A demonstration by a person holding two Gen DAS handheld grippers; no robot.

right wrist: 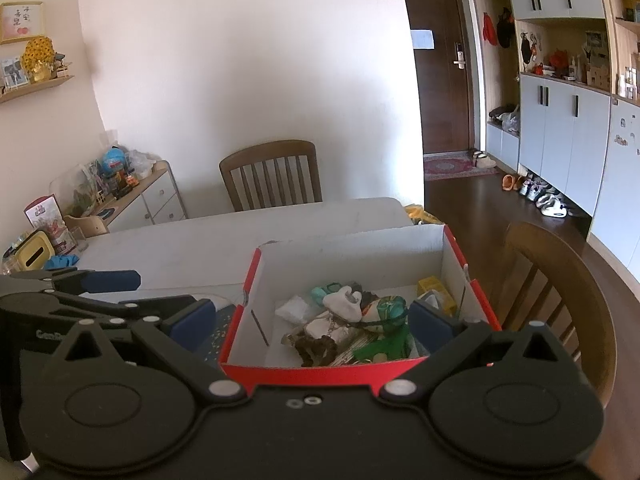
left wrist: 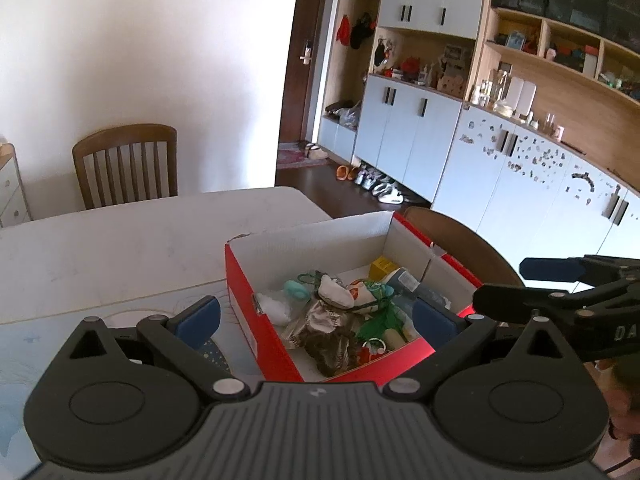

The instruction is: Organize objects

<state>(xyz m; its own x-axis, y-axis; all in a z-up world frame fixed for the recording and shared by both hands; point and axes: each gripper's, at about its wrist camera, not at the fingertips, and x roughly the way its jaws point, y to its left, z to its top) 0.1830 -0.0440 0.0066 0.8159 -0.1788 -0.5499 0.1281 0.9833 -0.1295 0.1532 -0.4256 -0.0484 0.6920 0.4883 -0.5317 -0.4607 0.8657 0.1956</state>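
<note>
My left gripper (left wrist: 316, 322) was on the left side of the scene, with its two blue-padded jaws spread as wide as they go and nothing between the pads. It hung above the near left corner of the red cardboard box with white inner walls (left wrist: 256, 276), which stood on the white table (left wrist: 132, 236). One pad was outside the box wall, over the table, and the other was over the inside of the box.

The small objects lay in a loose heap (left wrist: 344, 312) on the box floor, ahead of and below my fingers. I could make out a white soft piece (left wrist: 334, 294), a crumpled silver and brown wrapper (left wrist: 324, 328) and a green piece (left wrist: 380, 322). The long side of the box ran from near left to far right as my left camera saw it.

My right gripper (right wrist: 312, 322) was also released, its pads empty, above the near edge of the same box. Both grippers seemed about equally near to the heap. I judged that the next move needed a reach forward and down. The tangled pieces could come up together.
</note>
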